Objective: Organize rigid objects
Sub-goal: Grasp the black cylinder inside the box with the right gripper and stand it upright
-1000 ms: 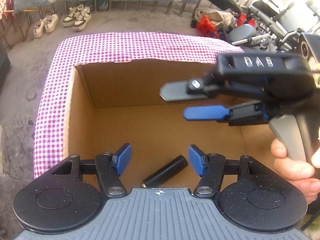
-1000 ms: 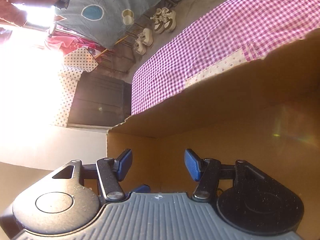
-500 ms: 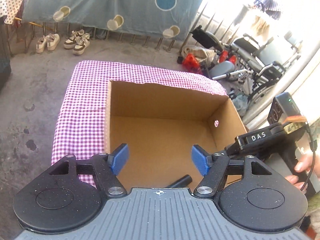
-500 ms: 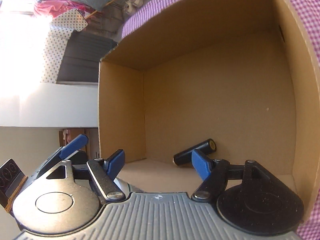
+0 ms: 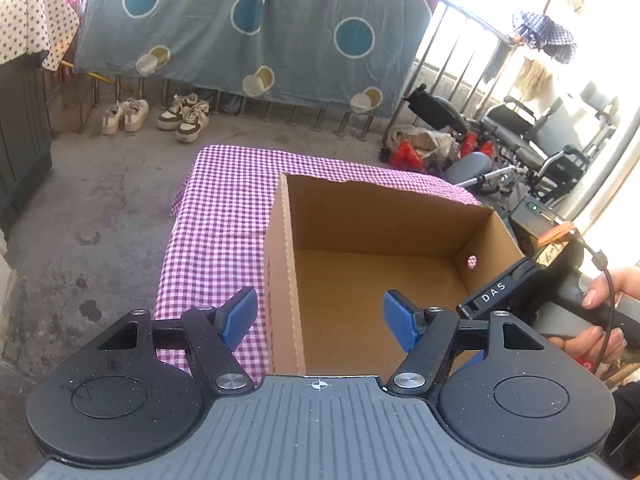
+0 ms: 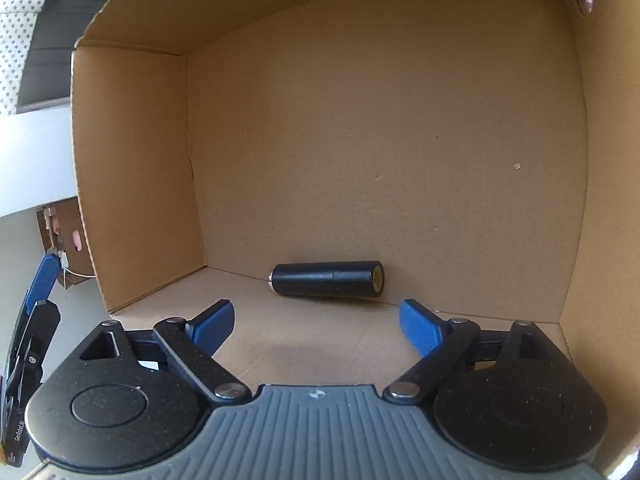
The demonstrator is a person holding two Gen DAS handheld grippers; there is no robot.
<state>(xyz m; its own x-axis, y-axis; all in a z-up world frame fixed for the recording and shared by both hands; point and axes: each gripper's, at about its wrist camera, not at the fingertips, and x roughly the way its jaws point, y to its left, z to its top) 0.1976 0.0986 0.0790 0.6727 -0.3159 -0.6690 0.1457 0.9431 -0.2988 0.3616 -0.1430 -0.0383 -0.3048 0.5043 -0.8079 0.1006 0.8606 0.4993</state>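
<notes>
inside the cardboard box (image 6: 360, 120), right gripper (image 6: 316, 318) jaws opening, empty, near black cylinder (image 6: 326, 279); left gripper (image 5: 320, 316) half-open, empty

A home's open balcony or terrace: a bare grey concrete floor (image 5: 80, 216), a metal railing (image 5: 460, 52) hung with a blue-grey sheet with round patches (image 5: 240, 28), two pairs of sneakers (image 5: 156, 114) at far left, folded wheelchairs (image 5: 532, 148) at far right, and a purple-checked cloth-covered table (image 5: 224, 208).
</notes>
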